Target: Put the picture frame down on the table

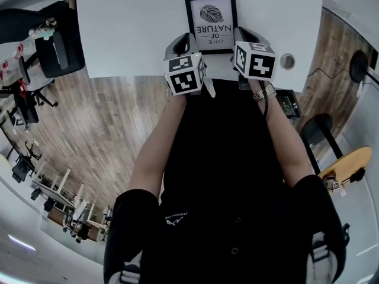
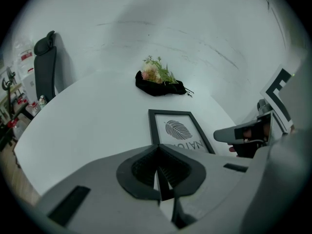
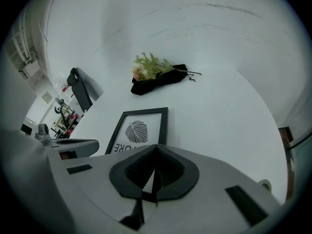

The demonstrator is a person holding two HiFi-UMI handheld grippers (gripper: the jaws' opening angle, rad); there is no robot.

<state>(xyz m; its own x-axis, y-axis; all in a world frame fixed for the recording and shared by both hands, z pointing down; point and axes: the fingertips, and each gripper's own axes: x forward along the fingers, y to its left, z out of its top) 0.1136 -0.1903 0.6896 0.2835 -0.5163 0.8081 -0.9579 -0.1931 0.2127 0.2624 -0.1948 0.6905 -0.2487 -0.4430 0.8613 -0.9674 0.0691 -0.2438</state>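
The picture frame (image 1: 211, 22) is laid flat on the worktop (image 1: 130, 22) at 12 o'clock, long axis pointing away — flanked evenly by the left tongs (image 1: 185, 42) and right tongs (image 1: 245, 36), both closed and empty.

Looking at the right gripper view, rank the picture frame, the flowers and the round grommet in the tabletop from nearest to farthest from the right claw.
1. Picture frame: flat on the table, just ahead of the right claw, slightly left.
2. Round grommet: off to the right, by the near table edge.
3. Flowers: far across the table, ahead.
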